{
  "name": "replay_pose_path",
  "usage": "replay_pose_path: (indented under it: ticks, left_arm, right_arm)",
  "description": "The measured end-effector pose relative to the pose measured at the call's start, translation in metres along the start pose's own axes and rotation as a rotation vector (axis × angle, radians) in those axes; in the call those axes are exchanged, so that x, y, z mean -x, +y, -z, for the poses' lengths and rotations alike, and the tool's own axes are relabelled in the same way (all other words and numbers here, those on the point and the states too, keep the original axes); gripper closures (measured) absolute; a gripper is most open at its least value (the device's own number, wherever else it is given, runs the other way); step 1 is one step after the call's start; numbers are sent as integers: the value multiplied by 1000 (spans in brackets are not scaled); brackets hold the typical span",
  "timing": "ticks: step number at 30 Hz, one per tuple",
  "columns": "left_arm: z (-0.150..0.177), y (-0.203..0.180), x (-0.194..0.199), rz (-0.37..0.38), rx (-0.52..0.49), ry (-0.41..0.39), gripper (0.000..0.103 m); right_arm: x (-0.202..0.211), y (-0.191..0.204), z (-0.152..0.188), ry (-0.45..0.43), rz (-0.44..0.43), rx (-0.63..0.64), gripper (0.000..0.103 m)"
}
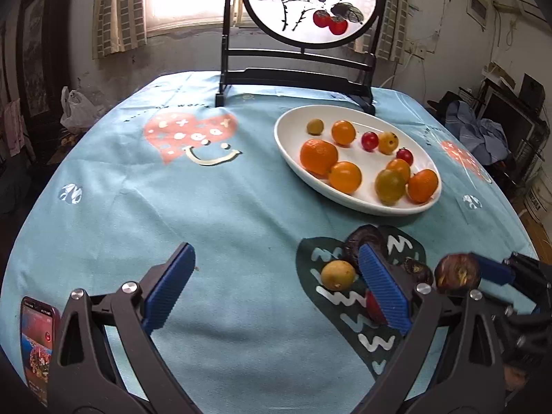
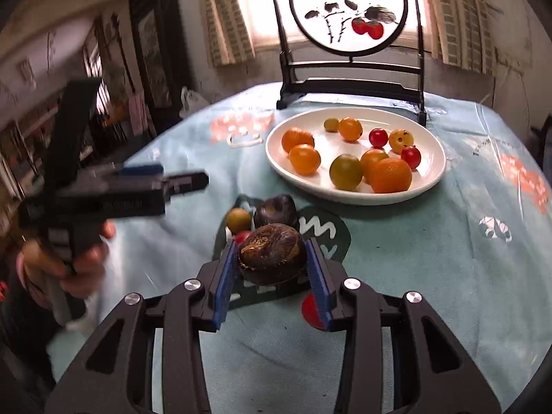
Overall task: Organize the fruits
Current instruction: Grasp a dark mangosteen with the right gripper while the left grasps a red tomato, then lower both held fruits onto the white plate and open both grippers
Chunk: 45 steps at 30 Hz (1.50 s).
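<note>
The dark wrinkled fruit (image 2: pixel 272 253) sits clamped between the two blue pads of the right hand-held gripper (image 2: pixel 272 276), raised a little above the bench (image 2: pixel 431 276) just in front of the white oval plate (image 2: pixel 427 179); in the left wrist view the same fruit (image 1: pixel 457 273) shows held at the tip of the right hand-held gripper (image 1: pixel 483 272). Behind it, nearer the plate, a second dark wrinkled fruit (image 2: pixel 276 211) rests on the cloth, with a small yellow-green fruit (image 2: pixel 238 220) just to its left and a small red fruit (image 2: pixel 243 236) partly hidden behind the gripper's left pad. Another red fruit (image 2: pixel 310 310) lies below the gripper's right pad, on the side away from the plate. All of these sit on a dark green patch with white zigzags (image 2: pixel 324 231) printed on the light blue tablecloth (image 1: pixel 224 214). The plate holds the sorted fruit: several oranges (image 2: pixel 391 175), small red fruits (image 2: pixel 378 137), and yellow and green ones (image 2: pixel 346 171). The left hand-held gripper (image 1: pixel 272 286) hovers low over the cloth to the left of the plate with its blue pads spread wide apart and nothing between them; one pad stands just in front of the loose fruits. Beyond the plate stands a dark wooden stand carrying a round painted screen (image 1: pixel 310 3) with red fruit on it, and a phone (image 1: pixel 36 341) lies at the near left edge of the bench
</note>
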<state>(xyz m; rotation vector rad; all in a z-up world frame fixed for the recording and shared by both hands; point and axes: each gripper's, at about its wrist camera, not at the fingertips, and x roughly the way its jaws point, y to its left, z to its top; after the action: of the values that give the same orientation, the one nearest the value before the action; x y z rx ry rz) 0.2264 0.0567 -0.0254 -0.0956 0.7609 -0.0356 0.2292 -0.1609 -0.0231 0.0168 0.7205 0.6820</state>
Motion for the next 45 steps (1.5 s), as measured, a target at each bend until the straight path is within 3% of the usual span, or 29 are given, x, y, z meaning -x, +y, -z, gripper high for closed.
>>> replay_pose_path:
  ticks: [3,6,11,25,38,45]
  left_arm:
    - [7,-20,1,90,-87,29,6]
    - [19,-48,2,154,-206,55,9]
    - [35,-73,-5,197,-314,100,32]
    - [41,-74,-29,209,-306,167,63]
    - [38,-71,-21,232,-285,140,63]
    - [9,-60,-4,288,-196,52,64]
  right_arm:
    - [12,-23,-7,-54,-44,-138,62]
    - [15,-34,-7,-61,-18,-201,62]
    - [13,-39,-6,-42,-18,-236,62]
    - [17,-35,-4,-47,-34,-225,62]
    - [16,-32,-4,-40,-10,-205,62]
    - [12,-40,-16,-112,-4,-225,62]
